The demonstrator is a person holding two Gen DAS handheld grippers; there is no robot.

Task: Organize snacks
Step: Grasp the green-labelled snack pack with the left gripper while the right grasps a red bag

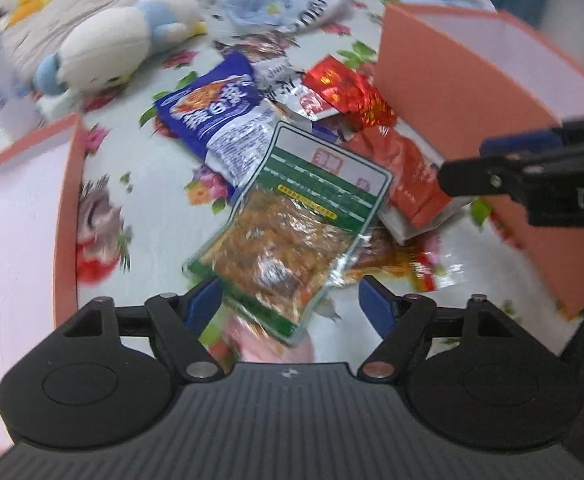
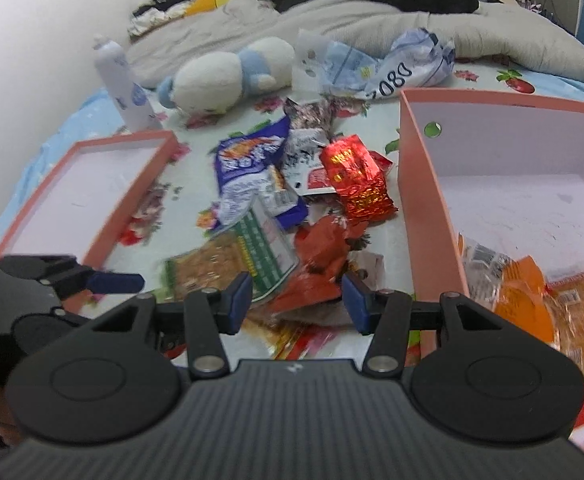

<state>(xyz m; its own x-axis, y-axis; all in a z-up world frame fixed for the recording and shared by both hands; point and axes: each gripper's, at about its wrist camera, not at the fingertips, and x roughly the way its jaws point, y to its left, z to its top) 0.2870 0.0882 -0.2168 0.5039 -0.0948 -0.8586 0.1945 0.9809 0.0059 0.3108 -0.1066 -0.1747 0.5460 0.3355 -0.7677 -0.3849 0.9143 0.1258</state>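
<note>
A loose heap of snack packets lies on the flowered bedsheet between two pink boxes. Six or so can be told apart; those underneath overlap too much to count. Nearest is the green packet, flat, its long axis running from near left to far right, the green-and-white header at the far end. Beyond it to the left lies one blue packet, long axis running near to far. Right of that sits a shiny red foil packet, and nearer, a matte red packet partly under the green one.

The shallow left box looks bare. The deeper right box holds orange-wrapped packets, at least two, in its near corner.

The left gripper tilts steeply down over the near end of the green packet, fingers spread wide on either side and not pressing it. The right gripper angles down over the matte red packet, jaws half apart, nothing clamped.

Farther off lie one white-and-blue plush toy, one white bottle, crumpled bags and a grey quilt.
</note>
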